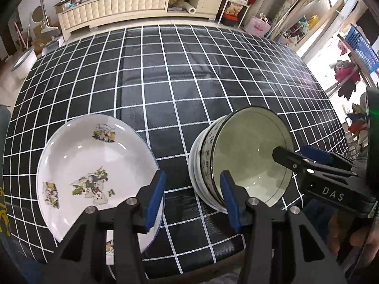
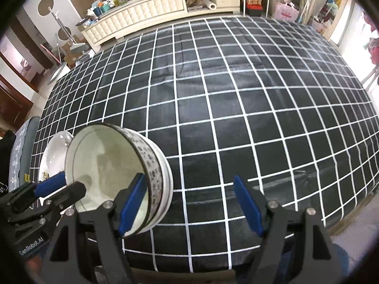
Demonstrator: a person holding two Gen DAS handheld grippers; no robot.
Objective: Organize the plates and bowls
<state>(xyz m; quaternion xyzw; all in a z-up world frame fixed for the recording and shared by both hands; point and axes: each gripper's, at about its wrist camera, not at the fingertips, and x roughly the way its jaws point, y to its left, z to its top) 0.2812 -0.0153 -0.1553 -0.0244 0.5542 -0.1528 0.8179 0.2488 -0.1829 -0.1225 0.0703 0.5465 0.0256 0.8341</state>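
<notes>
Near edge of the table [image 1: 213, 75], black cloth with a white grid, and both tools are in shot. The left hand-held gripper [image 1: 193, 200] hangs wide open, its blue pads [image 1: 156, 198] spread and holding nothing; one pad sits over the rim of the white plate [image 1: 90, 165], the other in front of the bowls. That plate, printed with small cartoon figures, lies by the near left corner of the table. Just beside it, toward the middle of the near edge, the stack of bowls [image 1: 246, 156] is tipped up on its side, mouth facing the right-hand tool. The right hand-held gripper [image 2: 189, 203] is wide open too, nothing clamped; in its own view one blue pad overlaps the stack's patterned rim [image 2: 151, 172], whether touching I cannot tell. A cream cabinet [image 2: 151, 11] stands beyond the far edge.
</notes>
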